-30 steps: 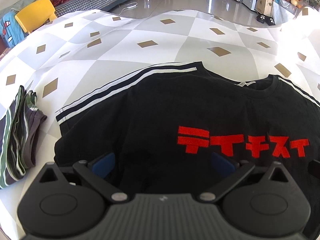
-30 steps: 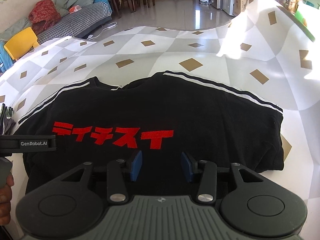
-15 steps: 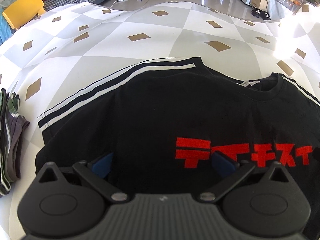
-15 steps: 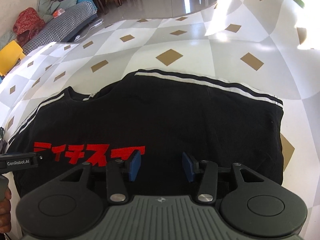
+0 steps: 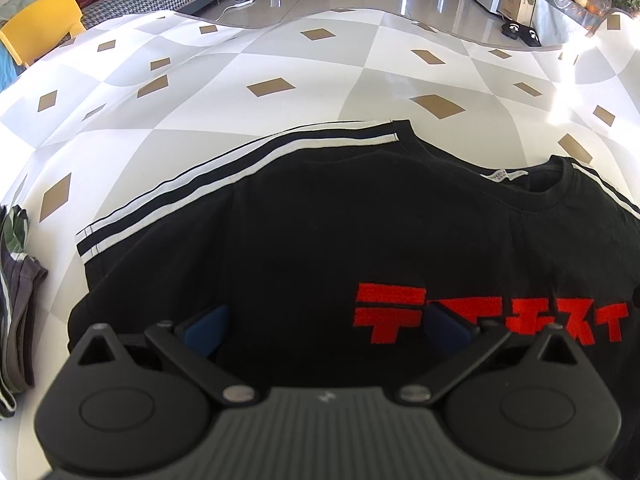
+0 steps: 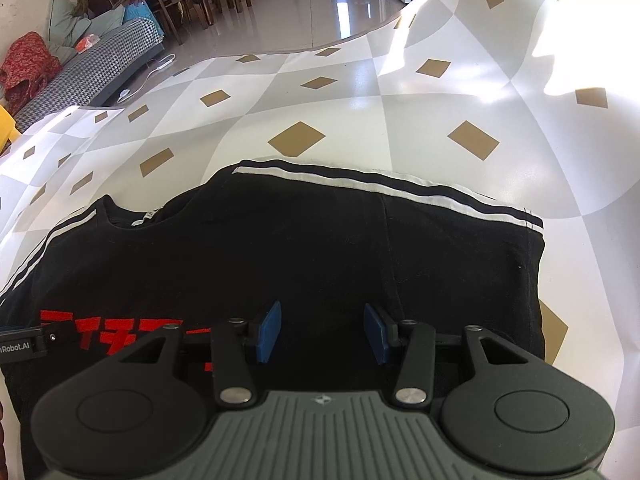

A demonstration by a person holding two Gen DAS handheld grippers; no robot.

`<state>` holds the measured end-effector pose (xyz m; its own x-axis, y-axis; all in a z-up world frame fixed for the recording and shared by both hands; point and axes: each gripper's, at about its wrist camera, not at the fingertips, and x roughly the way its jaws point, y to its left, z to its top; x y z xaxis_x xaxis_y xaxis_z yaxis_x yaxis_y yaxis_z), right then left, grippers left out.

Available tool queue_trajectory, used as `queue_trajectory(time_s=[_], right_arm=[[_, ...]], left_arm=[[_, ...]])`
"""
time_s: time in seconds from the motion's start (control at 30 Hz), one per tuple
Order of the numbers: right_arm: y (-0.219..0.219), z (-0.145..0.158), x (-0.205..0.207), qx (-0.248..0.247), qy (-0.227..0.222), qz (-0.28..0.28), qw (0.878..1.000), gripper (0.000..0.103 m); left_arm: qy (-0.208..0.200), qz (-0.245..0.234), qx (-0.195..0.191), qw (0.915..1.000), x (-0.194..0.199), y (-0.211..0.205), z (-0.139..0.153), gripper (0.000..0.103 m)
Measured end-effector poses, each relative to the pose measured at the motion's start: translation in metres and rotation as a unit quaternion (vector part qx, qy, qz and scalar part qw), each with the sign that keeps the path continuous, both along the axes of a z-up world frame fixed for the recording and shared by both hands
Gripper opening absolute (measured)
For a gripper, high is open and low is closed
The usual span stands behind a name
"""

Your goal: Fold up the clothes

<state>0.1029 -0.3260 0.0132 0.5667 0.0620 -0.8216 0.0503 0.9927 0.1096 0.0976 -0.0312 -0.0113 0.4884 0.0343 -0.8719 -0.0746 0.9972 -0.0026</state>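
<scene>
While both my grippers hang tilted down over the near part of the shirt, neither one holds anything. My left gripper (image 5: 326, 326) has its blue pads spread wide, with only black cloth showing in the gap. My right gripper (image 6: 322, 330) stands about half open, its pads apart and clear of the fabric as far as I can see.

Spread flat and face up beneath them is the black T-shirt (image 5: 360, 232), on the checked tablecloth (image 5: 280, 80). Its red lettering (image 5: 488, 316) reads across in front of me, so the body runs away from me toward the collar (image 5: 532, 184), and the sleeves reach out to either side. The striped left sleeve (image 5: 168, 208) lies ahead and to the left of my left gripper; the striped right sleeve (image 6: 460, 216) lies ahead and to the right of my right one. Each hand is the nearer one for its own side.

As I judge it, the shirt is laid out and no fold is made yet. The coming move turns on that left-to-right span: each gripper must go outward to its sleeve or side edge, close on it, and bring it in over the lettering.

Farther left, just off the shirt, sits a pile of striped clothes (image 5: 16, 300). Beyond the table edge I see a yellow chair (image 5: 40, 28) and a sofa (image 6: 92, 72).
</scene>
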Motion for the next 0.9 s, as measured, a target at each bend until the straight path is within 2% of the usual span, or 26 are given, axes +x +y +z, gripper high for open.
queue_trajectory(time_s=[0.6, 0.7, 0.9], right_arm=[[0.012, -0.003, 0.008, -0.034, -0.015, 0.0, 0.999, 0.047], [0.011, -0.001, 0.007, -0.025, -0.011, -0.005, 1.0, 0.047], [0.0, 0.005, 0.001, 0.026, 0.012, -0.037, 0.999, 0.047]], left_arm=[[-0.013, 0.017, 0.001, 0.9998, 0.017, 0.004, -0.003, 0.103], [-0.014, 0.017, 0.002, 0.9998, 0.015, 0.004, -0.002, 0.103], [-0.014, 0.022, 0.006, 0.9996, 0.005, 0.004, 0.008, 0.103]])
